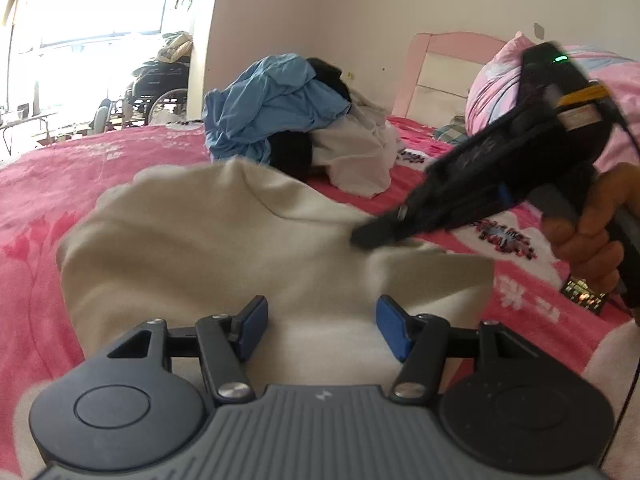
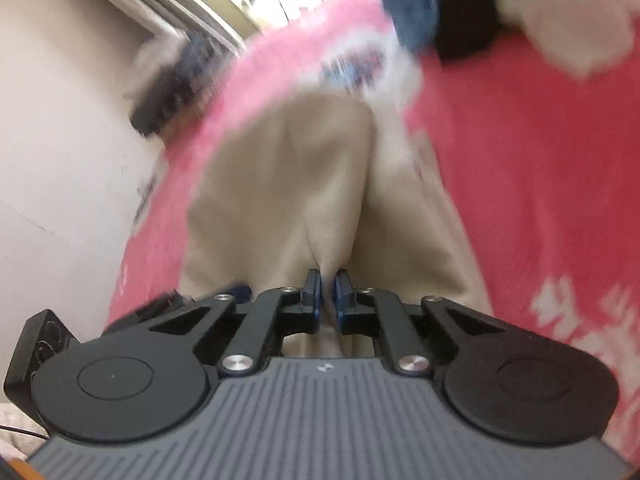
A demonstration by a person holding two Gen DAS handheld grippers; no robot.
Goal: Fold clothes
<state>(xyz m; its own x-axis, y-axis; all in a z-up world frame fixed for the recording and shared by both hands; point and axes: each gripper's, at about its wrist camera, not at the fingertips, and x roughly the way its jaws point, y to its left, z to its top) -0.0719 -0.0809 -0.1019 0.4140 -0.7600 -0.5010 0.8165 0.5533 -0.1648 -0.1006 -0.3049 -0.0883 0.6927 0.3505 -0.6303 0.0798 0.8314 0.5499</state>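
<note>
A fold of the cream garment (image 2: 320, 200) is pinched at centre frame by the right gripper (image 2: 327, 294), likely for lifting; the left gripper (image 1: 318, 326) is held apart above it, empty.

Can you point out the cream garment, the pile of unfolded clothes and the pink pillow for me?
cream garment (image 1: 224, 240): left wrist view, on its flat middle.
pile of clothes (image 1: 280, 100): left wrist view, on the blue piece on top.
pink pillow (image 1: 500, 84): left wrist view, on its bulging side.
</note>
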